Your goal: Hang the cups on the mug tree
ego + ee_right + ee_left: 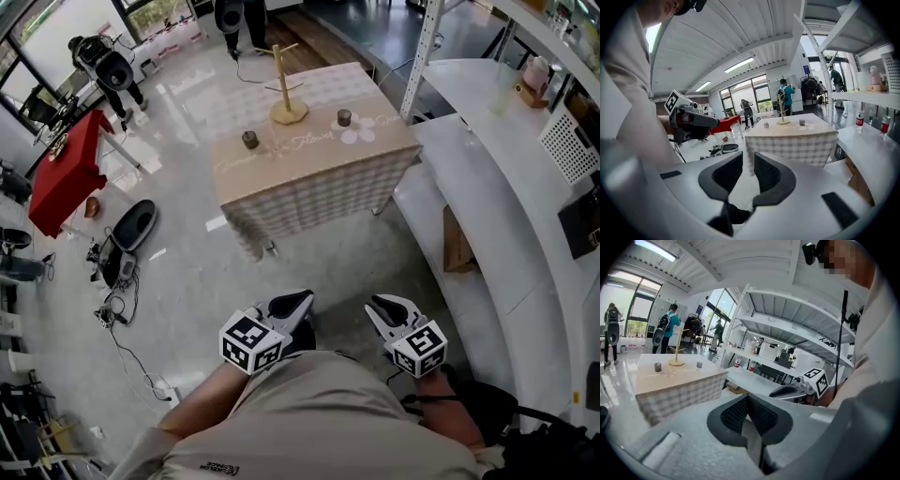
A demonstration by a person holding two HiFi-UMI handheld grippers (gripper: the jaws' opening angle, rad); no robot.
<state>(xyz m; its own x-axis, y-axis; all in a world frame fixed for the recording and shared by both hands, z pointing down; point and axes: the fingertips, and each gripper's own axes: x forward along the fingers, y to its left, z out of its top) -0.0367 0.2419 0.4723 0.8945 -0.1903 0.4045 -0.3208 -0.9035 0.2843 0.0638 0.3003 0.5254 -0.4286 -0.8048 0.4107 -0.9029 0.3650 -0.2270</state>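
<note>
A wooden mug tree (288, 89) stands at the far side of a cloth-covered table (309, 178), well ahead of me. Two small dark cups sit on the cloth, one to the left (249, 140) and one to the right (344, 117) of the tree. Both grippers are held close to the person's body, far from the table. My left gripper (298, 302) has its pads meeting at the tips, with nothing between them (747, 397). My right gripper (382, 307) shows a narrow gap between its pads and holds nothing (747, 161). The right gripper view shows the tree (782, 115) and both cups small.
A curved white counter (487, 187) runs along the right, with a cardboard box (457, 244) under it. A red table (66, 173), cables and gear (117, 262) lie on the floor at left. People stand beyond the table. Shiny open floor lies between me and the table.
</note>
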